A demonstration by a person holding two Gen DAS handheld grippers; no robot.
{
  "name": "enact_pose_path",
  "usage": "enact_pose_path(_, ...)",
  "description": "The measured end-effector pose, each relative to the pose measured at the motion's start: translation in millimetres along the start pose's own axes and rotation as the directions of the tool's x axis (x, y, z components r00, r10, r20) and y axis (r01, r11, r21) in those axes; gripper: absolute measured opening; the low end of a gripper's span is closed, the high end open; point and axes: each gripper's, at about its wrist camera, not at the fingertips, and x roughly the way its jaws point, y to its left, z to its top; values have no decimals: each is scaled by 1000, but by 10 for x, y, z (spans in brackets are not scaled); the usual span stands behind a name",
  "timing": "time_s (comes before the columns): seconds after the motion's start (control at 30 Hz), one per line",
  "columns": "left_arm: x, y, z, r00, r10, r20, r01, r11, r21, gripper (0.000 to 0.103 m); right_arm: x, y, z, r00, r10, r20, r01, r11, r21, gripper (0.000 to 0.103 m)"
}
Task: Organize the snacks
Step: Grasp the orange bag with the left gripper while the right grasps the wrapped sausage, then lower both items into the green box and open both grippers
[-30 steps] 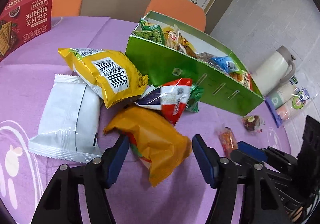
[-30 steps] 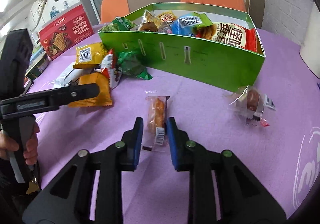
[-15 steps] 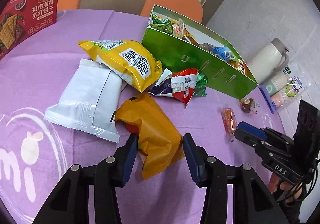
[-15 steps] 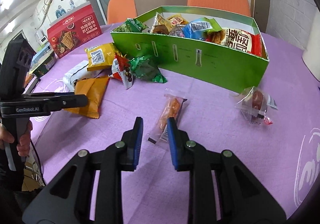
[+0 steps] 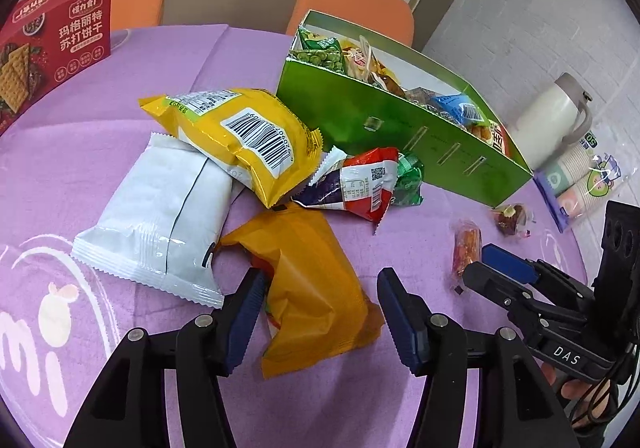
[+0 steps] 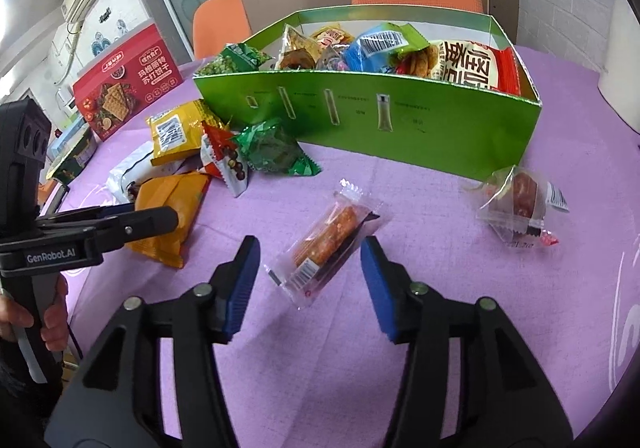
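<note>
1. Left gripper [image 5: 320, 312]: jaws opening, straddling the orange packet [image 5: 316, 280], pads clear, near the green box [image 5: 400, 132].
2. Right gripper [image 6: 308, 280]: jaws opening around the clear-wrapped snack bar [image 6: 326, 240], below the green box, on the tabletop [image 6: 440, 328].

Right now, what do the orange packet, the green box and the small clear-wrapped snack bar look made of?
Orange packet: plastic film, matte, judging by its soft creases. Green box: likely coated cardboard, with a slight sheen and stiff folded walls. Small snack bar: clear glossy plastic wrap, contents visible through it.
</note>
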Motion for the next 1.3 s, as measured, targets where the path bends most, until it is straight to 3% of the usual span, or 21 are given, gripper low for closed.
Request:
enact_pose_path(0.1,7,-7,15,1000,8,7,-8,1000,2,60,64,-1,26,1000,-3,2,3,1000,9,55)
enact_pose_path(0.2,13,-35,4,1000,20,19,-20,999,31,55,91,2,19,1000,-23,8,23,1000,-1,21)
enact_pose_path(0.23,23,-55,-6,999,32,24,-34,998,52,44,83,-4,12,1000,5,9,-5,1000,1,21)
enact_pose_path(0.37,0,-50,-20,999,6,35,-8,998,57,39,-3,42,-34,1000,17,12,-16,1000,-18,21)
enact_pose_path(0.6,-414,-155,42,992,-62,108,52,995,87,39,-416,121,122,993,34,117,-27,998,-60,21)
enact_pose_path(0.9,-886,-470,581,957,-127,259,89,984,154,39,-709,22,600,971,-9,240,23,998,-56,21)
enact_pose_path(1.07,-842,-612,916,952,-132,277,88,982,165,39,-725,-69,856,960,-34,276,46,998,-35,21)
enact_pose_path(1.3,-509,-733,1303,965,-107,241,74,987,142,39,-420,-202,1160,964,-70,256,72,997,2,21)
